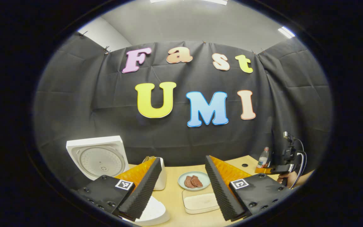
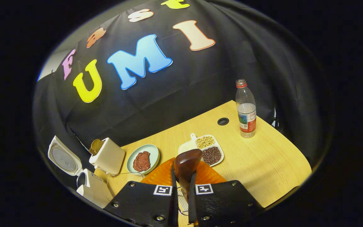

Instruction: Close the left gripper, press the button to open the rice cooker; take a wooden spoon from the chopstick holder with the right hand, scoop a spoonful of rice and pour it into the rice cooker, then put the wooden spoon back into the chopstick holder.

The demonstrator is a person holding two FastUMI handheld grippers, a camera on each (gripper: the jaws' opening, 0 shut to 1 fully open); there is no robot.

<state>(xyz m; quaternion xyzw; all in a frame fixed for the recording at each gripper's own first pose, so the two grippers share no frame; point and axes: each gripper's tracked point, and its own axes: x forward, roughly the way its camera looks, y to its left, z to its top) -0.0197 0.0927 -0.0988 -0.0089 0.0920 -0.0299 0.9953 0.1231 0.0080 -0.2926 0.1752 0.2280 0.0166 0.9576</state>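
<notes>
- In the left gripper view, the left gripper (image 1: 183, 184) sits nearest, its two ribbed fingers (image 1: 143, 189) spread wide with nothing between them.
- Under its left finger lies the rounded white body of the rice cooker (image 1: 153, 212); the cooker's square white lid (image 1: 98, 156) stands raised behind, its round metal inner plate facing forward.
- Between the fingers, on the pale wooden table (image 1: 175, 197), lie a shallow rectangular white tray (image 1: 200, 201) and, beyond it, a round pale-green plate (image 1: 194, 180) holding reddish-brown pieces.
- A white chopstick holder (image 1: 160, 178) shows just behind the left finger.
- Far right, a hand (image 1: 287, 179) holds the right gripper (image 1: 265, 170), with a clear plastic water bottle (image 1: 262, 158) just behind it.
- In the right gripper view, the right gripper's fingers (image 2: 172, 201) are clamped on the handle of a dark brown wooden spoon (image 2: 186, 165), whose bowl rises upright between them, above the table.
- Just beyond the spoon sits a white divided dish (image 2: 189, 146) with yellow beans and dark red beans.
- The plate lies left of it, then the chopstick holder, then the open cooker at the far left edge.
- The bottle stands upright at the right, near a round hole in the tabletop (image 2: 223, 121).
</notes>
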